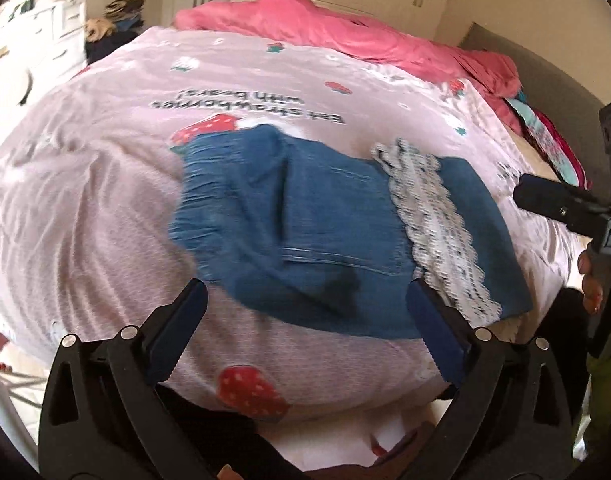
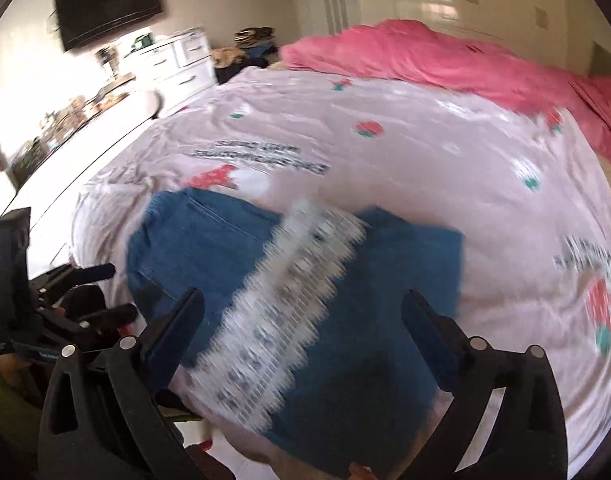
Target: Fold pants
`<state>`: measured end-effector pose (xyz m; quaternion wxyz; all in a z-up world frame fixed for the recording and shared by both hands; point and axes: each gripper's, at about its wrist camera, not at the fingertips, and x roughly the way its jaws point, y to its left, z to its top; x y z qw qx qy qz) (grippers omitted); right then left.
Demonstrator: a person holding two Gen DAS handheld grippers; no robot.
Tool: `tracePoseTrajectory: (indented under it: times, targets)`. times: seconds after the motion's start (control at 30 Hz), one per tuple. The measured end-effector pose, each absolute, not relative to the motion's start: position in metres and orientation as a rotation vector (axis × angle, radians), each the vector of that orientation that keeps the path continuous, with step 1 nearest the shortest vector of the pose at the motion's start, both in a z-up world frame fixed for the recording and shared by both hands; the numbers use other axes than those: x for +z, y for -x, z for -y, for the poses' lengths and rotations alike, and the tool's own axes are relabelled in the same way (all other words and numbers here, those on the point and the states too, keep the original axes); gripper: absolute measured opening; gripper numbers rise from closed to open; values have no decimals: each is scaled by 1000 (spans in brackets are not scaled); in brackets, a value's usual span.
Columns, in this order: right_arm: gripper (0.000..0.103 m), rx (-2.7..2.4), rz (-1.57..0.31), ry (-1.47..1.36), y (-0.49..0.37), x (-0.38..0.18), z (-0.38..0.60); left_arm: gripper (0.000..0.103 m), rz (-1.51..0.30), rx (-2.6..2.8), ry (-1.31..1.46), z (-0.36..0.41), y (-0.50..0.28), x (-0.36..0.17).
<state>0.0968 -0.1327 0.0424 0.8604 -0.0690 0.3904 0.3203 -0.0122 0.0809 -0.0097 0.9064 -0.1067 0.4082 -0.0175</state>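
Observation:
Blue denim pants [image 1: 325, 216] lie folded on the pink strawberry bedsheet [image 1: 105, 220], with a white lace band [image 1: 437, 220] across them. My left gripper [image 1: 307, 292] is open and empty, hovering just above the near edge of the pants. In the right wrist view the pants [image 2: 385, 320] and lace band [image 2: 281, 312] lie beneath my right gripper [image 2: 303, 304], which is open and empty. The left gripper [image 2: 105, 292] shows at the left edge there, and the right gripper [image 1: 545, 200] at the right edge of the left wrist view.
A crumpled pink duvet [image 1: 345, 28] lies along the far side of the bed. A white dresser [image 2: 177, 60] and a wall television [image 2: 109, 4] stand to the left. The bed's near edge runs just under both grippers. A grey headboard [image 1: 545, 64] is on the right.

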Motion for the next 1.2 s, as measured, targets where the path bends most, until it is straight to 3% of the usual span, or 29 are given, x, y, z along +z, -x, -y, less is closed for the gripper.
tracePoseTrajectory:
  times: [0.37,0.47,0.53,0.6,0.97,1.2]
  targets:
    - [98,884,-867,317,-122,50,19,89,-797,-8,333,-116,14,-15]
    - [98,906,-890,368,-127,43,-8,76,-808,-36,354,-118,10,-18]
    - [98,925,-908,384,-129,38,-19,56,-819,-71,383,-119,6,-23]
    - [98,940,-920,403,-133,34,-37,45,-838,-111,431,-121,1,-31]
    - [98,988,-992,515,-150,1,-95,45,-840,-135,493,-126,0,-42]
    - [97,1006,-1087,433,-165,-24,-105,45,-846,-136,494,-125,-2,-42]
